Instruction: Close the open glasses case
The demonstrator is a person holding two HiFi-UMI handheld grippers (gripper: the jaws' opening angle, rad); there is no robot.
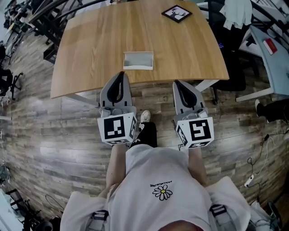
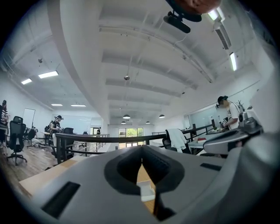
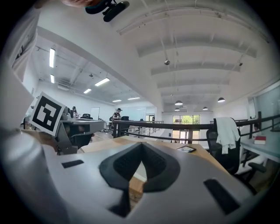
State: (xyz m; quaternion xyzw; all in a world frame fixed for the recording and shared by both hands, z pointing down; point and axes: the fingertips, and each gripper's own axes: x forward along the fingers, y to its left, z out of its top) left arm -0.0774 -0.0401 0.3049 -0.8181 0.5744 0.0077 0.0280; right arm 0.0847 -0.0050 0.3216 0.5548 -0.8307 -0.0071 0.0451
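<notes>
Grippers sit side by side, both pointing level at the wooden table (image 1: 90, 49), with their tips right at its near edge. On the left, the left gripper (image 1: 119, 76) is clenched tight, its dark pads meeting at the tip with nothing between them. Just ahead of it and a touch to the right lies the glasses case (image 1: 138, 61). It is pale and open, resting on the table close to the near edge, and neither gripper touches it. In the left gripper view it peeks through the gap beneath the closed jaws. Down on the plank floor (image 1: 54, 131), one shoe (image 1: 145, 117) shows between the two grippers. Next across is the right gripper (image 1: 179, 84), its jaws also pressed together and empty, standing clear of the case on its right. Far across the table sits a black-framed picture (image 1: 176, 13). Beyond the right edge stands a dark chair (image 3: 223, 159) with a white garment (image 3: 227, 131) draped over its back.
</notes>
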